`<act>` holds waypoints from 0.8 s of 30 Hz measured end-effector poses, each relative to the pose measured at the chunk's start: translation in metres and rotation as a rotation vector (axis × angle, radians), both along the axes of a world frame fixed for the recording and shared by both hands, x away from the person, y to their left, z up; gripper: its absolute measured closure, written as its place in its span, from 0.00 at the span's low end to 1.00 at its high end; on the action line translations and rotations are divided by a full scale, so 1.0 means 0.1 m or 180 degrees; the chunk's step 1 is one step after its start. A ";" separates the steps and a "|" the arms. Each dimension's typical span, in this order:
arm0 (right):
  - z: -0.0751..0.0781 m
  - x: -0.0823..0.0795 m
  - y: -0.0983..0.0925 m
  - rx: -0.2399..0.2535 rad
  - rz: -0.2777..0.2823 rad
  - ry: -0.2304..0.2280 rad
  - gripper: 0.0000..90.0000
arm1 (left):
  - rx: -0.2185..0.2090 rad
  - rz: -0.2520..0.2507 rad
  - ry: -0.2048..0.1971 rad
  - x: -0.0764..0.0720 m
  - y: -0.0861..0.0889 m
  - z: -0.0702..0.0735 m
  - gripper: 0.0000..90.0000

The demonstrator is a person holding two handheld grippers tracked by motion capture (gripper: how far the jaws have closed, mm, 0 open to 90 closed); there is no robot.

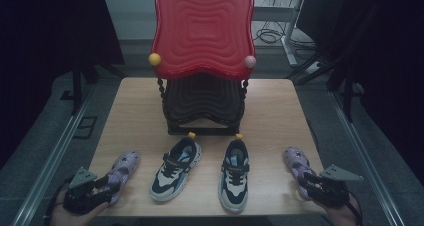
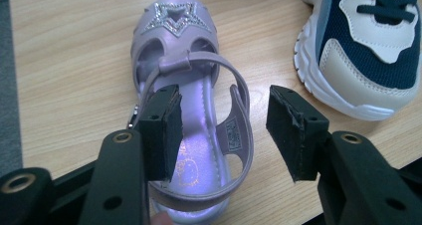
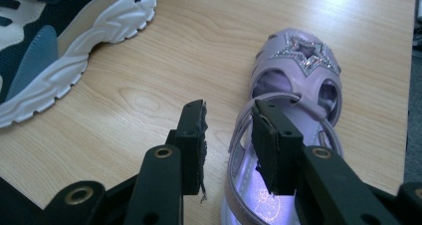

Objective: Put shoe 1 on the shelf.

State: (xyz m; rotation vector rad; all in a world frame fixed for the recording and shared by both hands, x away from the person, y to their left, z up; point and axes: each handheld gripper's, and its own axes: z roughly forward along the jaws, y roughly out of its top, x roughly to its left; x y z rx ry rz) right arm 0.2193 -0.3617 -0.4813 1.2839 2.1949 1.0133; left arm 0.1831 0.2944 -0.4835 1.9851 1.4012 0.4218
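Two lilac sandals with glitter stars lie near the table's front corners. My left gripper [image 1: 107, 183] sits over the heel of the left sandal [image 1: 125, 166]. In the left gripper view one jaw hangs over the insole of this sandal [image 2: 174, 21] and the other stands outside it. The heel strap is between the jaws, which stay wide apart, so the left gripper [image 2: 224, 120] is open. My right gripper [image 1: 306, 178] is at the heel of the right sandal [image 1: 294, 158]. The right gripper [image 3: 229, 130] straddles the side strap of that sandal [image 3: 298, 56], with a gap showing at one pad.
Two navy and white sneakers [image 1: 176, 168] [image 1: 235, 173] lie between the sandals, toes pointing away. A dark two-tier rack with a red wavy top [image 1: 202, 31] stands at the back of the wooden table [image 1: 140, 106]. Sneaker soles [image 2: 368, 51] [image 3: 54, 41] lie close beside each gripper.
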 end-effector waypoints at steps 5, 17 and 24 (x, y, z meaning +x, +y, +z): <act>-0.04 0.02 0.01 -0.0039 0.0015 0.0063 0.73 | 0.0033 -0.0052 0.0079 0.03 -0.02 -0.05 0.55; -0.17 0.11 0.02 -0.0143 -0.0017 0.0217 0.74 | 0.0135 -0.0196 0.0269 0.13 -0.06 -0.15 0.70; -0.17 0.14 0.02 -0.0171 -0.0053 0.0244 0.79 | 0.0244 -0.0322 0.0369 0.19 -0.15 -0.16 0.72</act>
